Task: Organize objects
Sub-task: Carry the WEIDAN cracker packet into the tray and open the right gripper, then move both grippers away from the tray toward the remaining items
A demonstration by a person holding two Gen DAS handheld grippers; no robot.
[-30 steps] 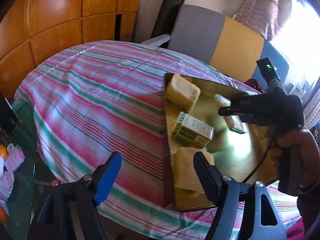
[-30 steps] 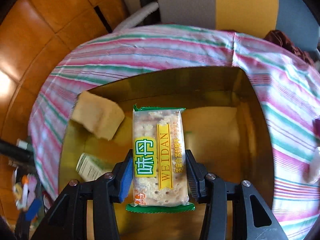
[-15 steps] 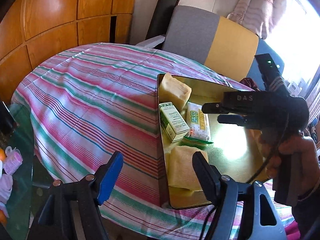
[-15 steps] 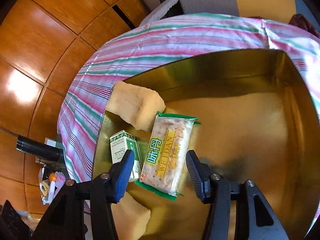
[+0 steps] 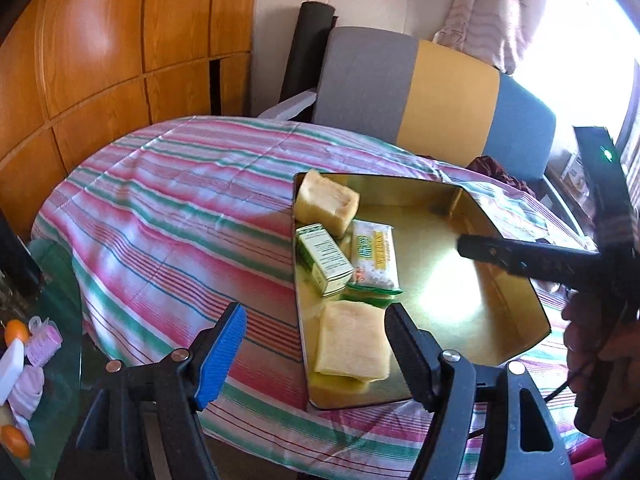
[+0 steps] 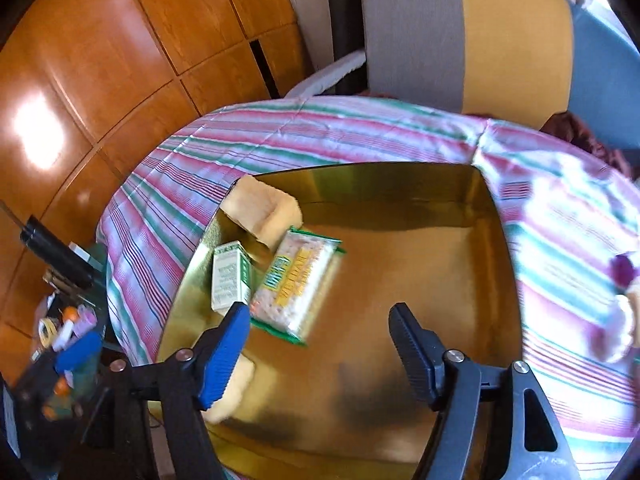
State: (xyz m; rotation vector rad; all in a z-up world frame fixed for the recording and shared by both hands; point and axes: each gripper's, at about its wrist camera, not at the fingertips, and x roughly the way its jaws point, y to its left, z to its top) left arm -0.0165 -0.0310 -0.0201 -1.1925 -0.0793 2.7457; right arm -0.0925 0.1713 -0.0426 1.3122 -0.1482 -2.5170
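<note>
A gold metal tray [image 5: 460, 292] [image 6: 400, 360] lies on the striped tablecloth. At its left side lie a cracker packet [image 5: 374, 258] [image 6: 294, 282], a small green-and-white box [image 5: 324, 266] [image 6: 230, 280] and two yellow sponge blocks, one far [image 5: 326, 202] [image 6: 262, 210] and one near [image 5: 352, 344] [image 6: 232, 388]. My right gripper [image 6: 320, 340] is open and empty above the tray; it also shows in the left wrist view [image 5: 520, 258]. My left gripper [image 5: 316, 336] is open and empty over the tray's near left edge.
The round table [image 5: 180, 208] carries a pink, green and white striped cloth. A grey, yellow and blue chair [image 5: 420, 92] stands behind it. A glass side table [image 5: 48, 320] with small items is at the left. Wooden wall panels [image 5: 100, 40] lie beyond.
My right gripper opened and let go of the cracker packet, which now lies in the tray beside the green box. The right gripper has drawn back and up.
</note>
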